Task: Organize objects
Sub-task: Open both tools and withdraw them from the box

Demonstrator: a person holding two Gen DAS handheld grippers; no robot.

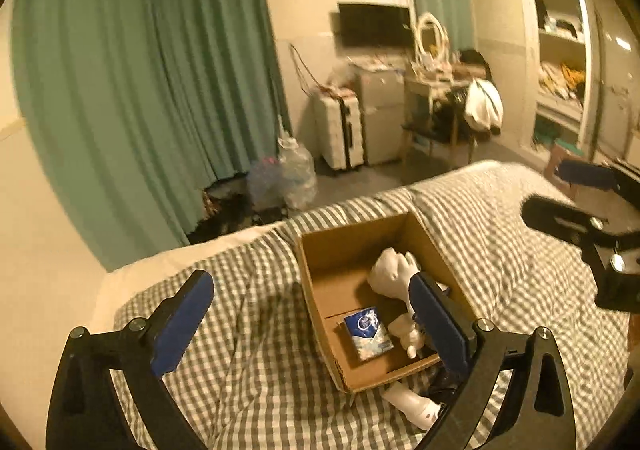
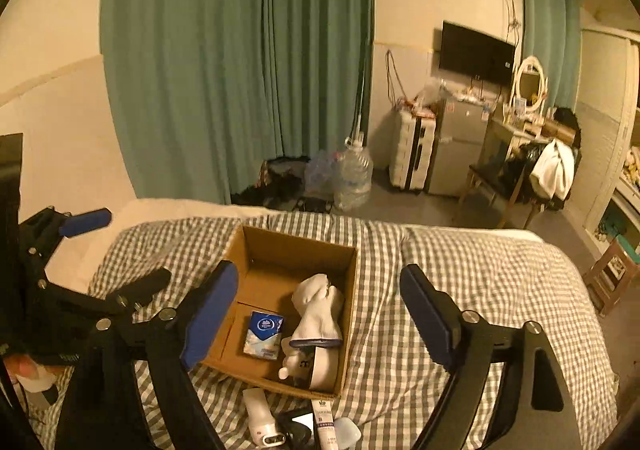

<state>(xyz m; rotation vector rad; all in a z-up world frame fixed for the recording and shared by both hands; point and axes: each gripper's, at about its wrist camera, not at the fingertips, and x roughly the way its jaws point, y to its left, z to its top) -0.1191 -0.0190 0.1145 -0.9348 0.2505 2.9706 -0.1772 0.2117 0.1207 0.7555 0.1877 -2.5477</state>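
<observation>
Hovering over the checked bed cover, both grippers spread wide with nothing between the blue pads: left gripper above the near-left edge of the cardboard box, right gripper straddling that same box from the other side. Closest in the right wrist view, lying loose on the bed just outside the box's front wall: a white oblong device, a white tube with printed label, a dark object partly hidden between them, and a small pale translucent piece beside the tube. Inside the open box, resting flat on the bottom, a blue-and-white tissue pack; beside it toward the right wall, a white glove standing with fingers up, and a small white bottle tipped over at its base. Same contents visible from the left wrist view, with one blue finger pad overlapping the box's right wall. Beyond the bed, on the floor, clear water jugs, a white suitcase next to a small grey fridge, green curtains behind, a dark wall-mounted screen, and a vanity with round mirror farther right.
</observation>
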